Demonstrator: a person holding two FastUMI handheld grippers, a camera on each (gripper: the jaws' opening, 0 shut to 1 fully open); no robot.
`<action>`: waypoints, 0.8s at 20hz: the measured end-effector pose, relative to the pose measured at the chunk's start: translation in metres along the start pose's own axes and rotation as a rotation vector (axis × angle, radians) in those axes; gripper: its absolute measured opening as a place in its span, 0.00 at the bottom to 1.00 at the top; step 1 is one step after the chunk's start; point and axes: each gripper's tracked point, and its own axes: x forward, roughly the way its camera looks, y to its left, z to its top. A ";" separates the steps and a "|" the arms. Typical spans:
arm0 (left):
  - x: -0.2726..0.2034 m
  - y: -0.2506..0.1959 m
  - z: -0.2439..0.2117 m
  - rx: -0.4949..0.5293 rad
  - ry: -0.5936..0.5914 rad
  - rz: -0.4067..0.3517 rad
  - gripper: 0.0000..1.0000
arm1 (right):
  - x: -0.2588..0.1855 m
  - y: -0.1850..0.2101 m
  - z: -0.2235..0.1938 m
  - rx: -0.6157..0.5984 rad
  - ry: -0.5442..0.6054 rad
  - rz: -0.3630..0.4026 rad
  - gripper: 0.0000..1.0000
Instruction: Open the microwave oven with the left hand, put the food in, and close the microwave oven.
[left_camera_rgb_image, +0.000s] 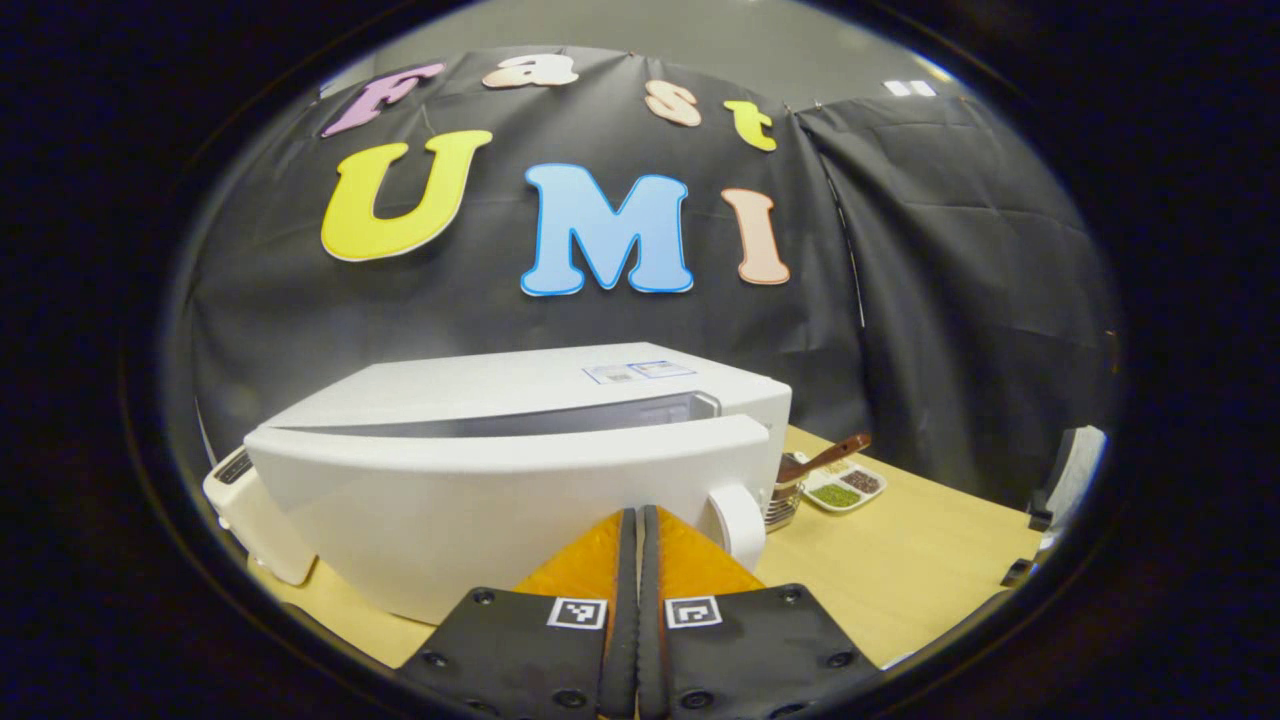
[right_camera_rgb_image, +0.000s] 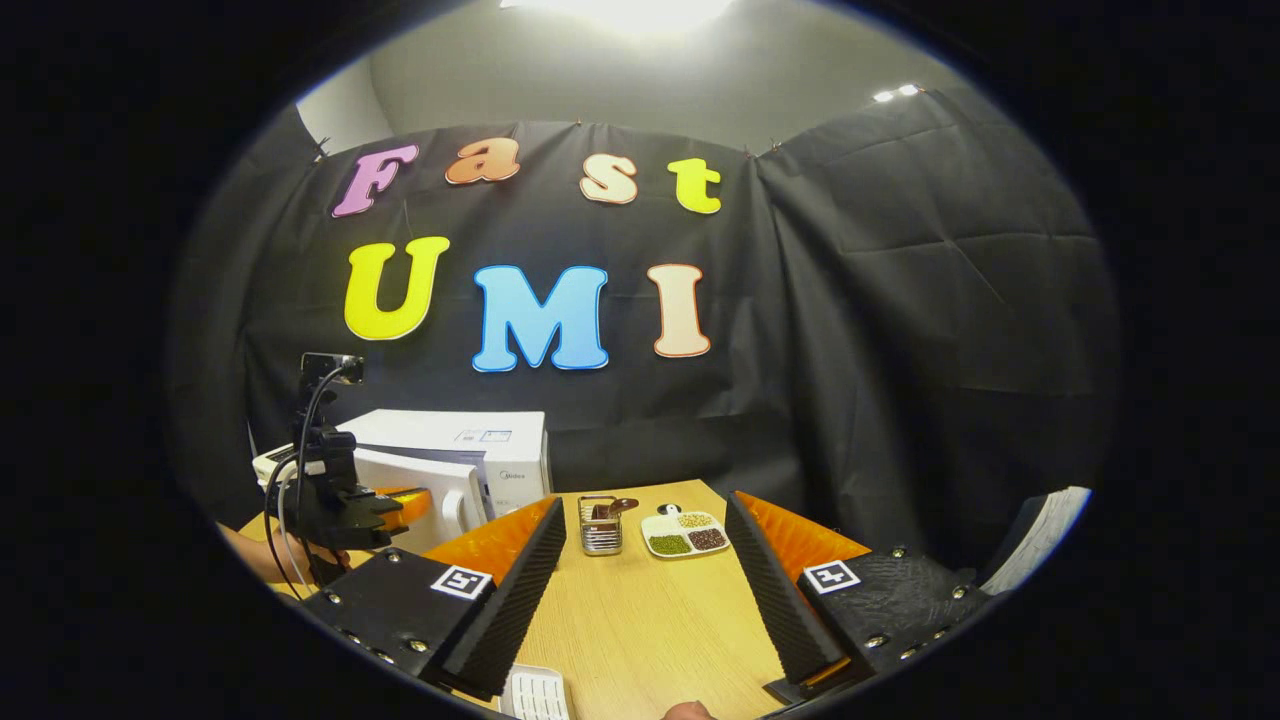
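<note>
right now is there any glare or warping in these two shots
Right gripper view: a ceiling light blows out the top edge. Left gripper view: the fisheye bows the microwave oven door into a curve; the picture is evenly lit and sharp. Both views bend the table edges.

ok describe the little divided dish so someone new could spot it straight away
Start at the white microwave at the back left of the wooden table. To its right stands a wire caddy, and beside that lies the dish. It is the one flat white tray with compartments, holding green, brown and pale grains.
</note>
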 end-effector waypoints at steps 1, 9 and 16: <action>0.005 0.002 0.001 0.000 -0.001 0.004 0.07 | 0.000 0.000 0.001 -0.007 0.000 -0.006 0.97; 0.027 0.007 0.001 0.000 0.015 0.045 0.10 | 0.001 -0.009 -0.002 -0.005 0.011 -0.055 0.97; 0.031 0.011 0.001 0.022 0.014 0.074 0.07 | 0.004 -0.009 0.000 0.006 0.012 -0.065 0.97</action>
